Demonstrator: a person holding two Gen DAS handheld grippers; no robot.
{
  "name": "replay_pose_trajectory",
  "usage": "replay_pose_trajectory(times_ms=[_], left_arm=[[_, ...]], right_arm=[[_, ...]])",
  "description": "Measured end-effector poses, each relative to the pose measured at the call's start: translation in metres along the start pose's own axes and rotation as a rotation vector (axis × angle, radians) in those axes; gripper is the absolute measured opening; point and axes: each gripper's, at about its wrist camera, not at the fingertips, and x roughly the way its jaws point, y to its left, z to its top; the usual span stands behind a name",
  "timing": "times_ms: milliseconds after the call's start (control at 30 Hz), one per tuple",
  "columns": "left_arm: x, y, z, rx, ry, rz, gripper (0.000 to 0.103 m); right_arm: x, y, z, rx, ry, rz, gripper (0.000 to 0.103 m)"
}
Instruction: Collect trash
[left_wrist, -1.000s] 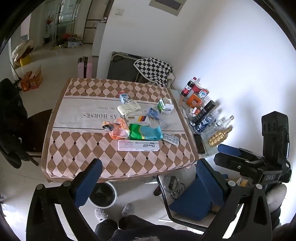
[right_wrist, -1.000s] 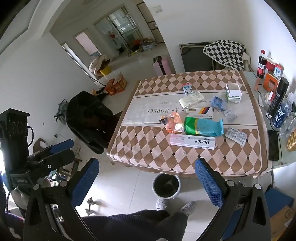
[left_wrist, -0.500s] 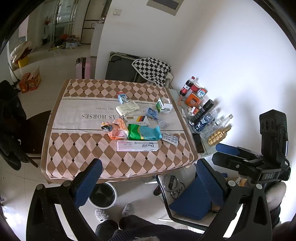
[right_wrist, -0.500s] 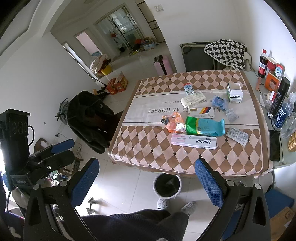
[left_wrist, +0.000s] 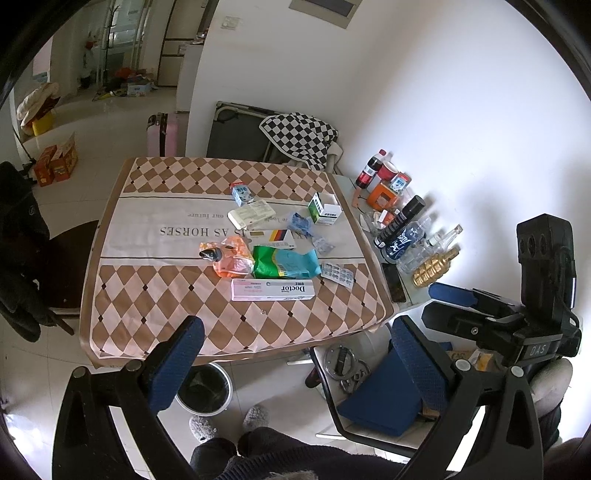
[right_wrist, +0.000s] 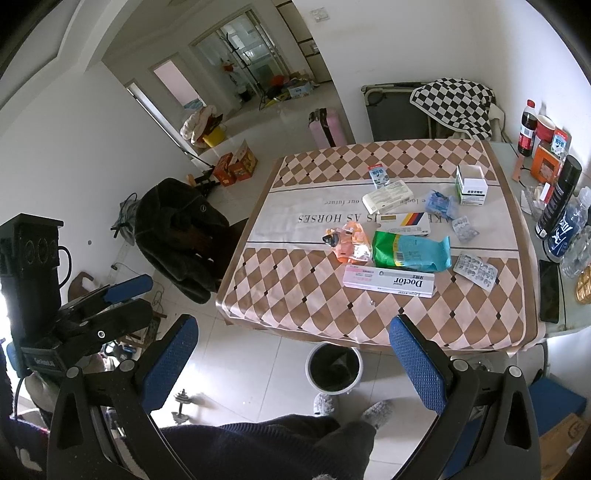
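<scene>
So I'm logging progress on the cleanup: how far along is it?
Barely begun. Done: nothing visible; the bin under the table looks empty. In hand: nothing; left gripper and right gripper are both open, above the floor. Left: the long box, green bag, orange wrapper and pill sheets.

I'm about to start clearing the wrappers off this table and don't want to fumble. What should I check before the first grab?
1. Left gripper open and empty: ok.
2. Right gripper open and empty: ok.
3. Bin in place on the floor by the table's near edge, mouth uncovered: ok.
4. Nearest trash, the Doctor box, lying flat and apart from the green packet: ok.
5. Grippers near the trash: not ok, both held well short of the table.
6. Bin has room: cannot tell.
</scene>
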Motion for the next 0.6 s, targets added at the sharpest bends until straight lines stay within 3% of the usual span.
replay_pose_trajectory(times_ms=[600], left_arm=[[0.001,0.000,0.000,-0.002,0.001,0.000,0.103]], right_arm=[[0.003,0.009,-0.001,-0.005,0.005,0.001,0.103]])
